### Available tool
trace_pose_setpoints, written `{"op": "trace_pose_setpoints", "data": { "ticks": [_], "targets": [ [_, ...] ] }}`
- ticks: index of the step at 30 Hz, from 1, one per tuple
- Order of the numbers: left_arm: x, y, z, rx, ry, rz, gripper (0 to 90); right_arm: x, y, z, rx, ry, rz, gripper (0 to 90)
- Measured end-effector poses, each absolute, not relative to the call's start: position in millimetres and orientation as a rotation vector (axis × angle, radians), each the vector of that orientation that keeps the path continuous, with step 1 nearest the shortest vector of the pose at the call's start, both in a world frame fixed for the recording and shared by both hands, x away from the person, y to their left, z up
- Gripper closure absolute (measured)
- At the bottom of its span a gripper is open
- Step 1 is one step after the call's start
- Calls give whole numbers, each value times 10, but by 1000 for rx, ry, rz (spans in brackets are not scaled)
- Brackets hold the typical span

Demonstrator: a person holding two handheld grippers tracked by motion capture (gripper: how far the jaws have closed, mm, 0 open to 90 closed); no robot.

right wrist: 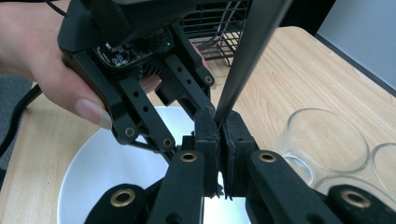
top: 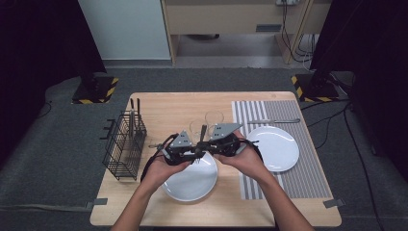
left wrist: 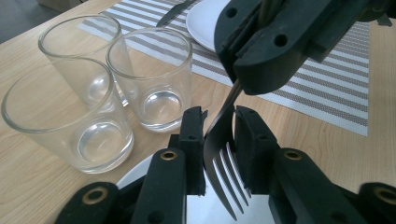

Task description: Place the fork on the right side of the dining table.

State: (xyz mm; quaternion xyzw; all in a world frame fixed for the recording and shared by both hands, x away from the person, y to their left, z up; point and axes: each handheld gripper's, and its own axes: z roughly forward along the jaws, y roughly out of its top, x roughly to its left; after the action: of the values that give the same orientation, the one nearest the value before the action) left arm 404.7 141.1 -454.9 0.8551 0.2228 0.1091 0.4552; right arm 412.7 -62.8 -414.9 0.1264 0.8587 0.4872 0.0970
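Dark metal fork (left wrist: 223, 154): tines between left gripper (left wrist: 219, 135) jaws — pads seemingly not yet pressing.
Right gripper (right wrist: 218, 135): clamped on handle — above round white plate (right wrist: 100, 175).

The fork (left wrist: 224, 154) is a dark metal one with four slim tines and a narrow flat handle. It is held in the air between the two grippers, above the rim of the white plate (top: 190, 185) near the table's front edge, touching neither plate nor table. Its tines point one way and its handle (right wrist: 252, 51) rises steeply the other.
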Motion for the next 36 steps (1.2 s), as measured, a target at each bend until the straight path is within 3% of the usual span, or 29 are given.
{"op": "trace_pose_setpoints", "data": {
  "ticks": [9, 16, 26, 36],
  "targets": [
    [4048, 1474, -4561, 2083, 592, 277, 854, 4153, -657, -4188, 419, 2534, 1451, 848],
    [4014, 1484, -4558, 2058, 597, 312, 869, 4123, -649, -4171, 408, 2519, 1438, 833],
    [3969, 1505, -4580, 2067, 581, 340, 873, 4064, -692, -4135, 443, 2485, 1386, 620],
    [3957, 1566, -4642, 2099, 602, 357, 873, 3995, -705, -4064, 518, 2411, 1344, 308]
  ]
}}
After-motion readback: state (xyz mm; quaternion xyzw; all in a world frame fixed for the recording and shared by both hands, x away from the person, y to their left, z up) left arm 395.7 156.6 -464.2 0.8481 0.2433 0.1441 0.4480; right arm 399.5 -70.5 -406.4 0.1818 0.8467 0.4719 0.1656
